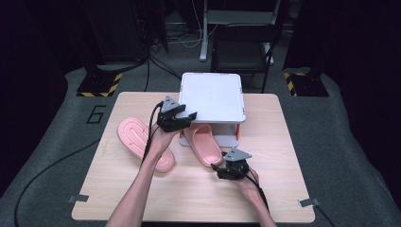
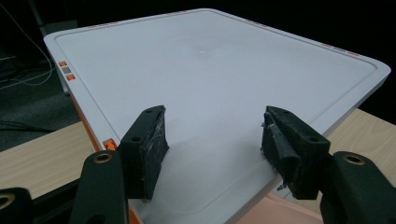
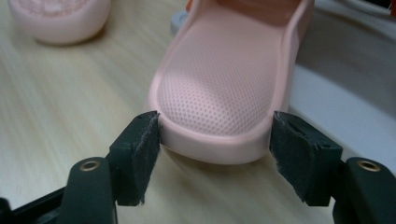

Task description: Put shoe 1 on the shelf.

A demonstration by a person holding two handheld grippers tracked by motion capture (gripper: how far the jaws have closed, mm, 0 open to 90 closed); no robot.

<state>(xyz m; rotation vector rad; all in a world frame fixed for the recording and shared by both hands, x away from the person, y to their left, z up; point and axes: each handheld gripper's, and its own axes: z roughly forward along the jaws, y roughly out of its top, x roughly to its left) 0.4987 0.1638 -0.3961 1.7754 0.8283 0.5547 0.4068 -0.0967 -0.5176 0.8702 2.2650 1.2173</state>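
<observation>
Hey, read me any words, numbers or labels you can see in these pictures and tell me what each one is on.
"6" or "G": one large dark character on the grey floor mat left of the light wooden table; which one is unclear.
No text on the white rack or pink slippers.

- A light wooden table (image 1: 198,194) stands on grey floor, with a white two-level rack (image 1: 211,97) at its far middle.
- One pink slipper (image 1: 204,143) lies upright, its toe end tucked under the rack's top shelf and its heel toward the person.
- The other pink slipper (image 1: 142,142) lies sole up to the left, partly crossed by the left forearm.
- The left gripper (image 1: 182,119) hovers at the rack's near-left corner (jaws pointing toward it), apparently parted.
- The right gripper (image 1: 221,169) sits low at the upright slipper's heel; whether its pads touch the heel is hard to tell from here.
</observation>
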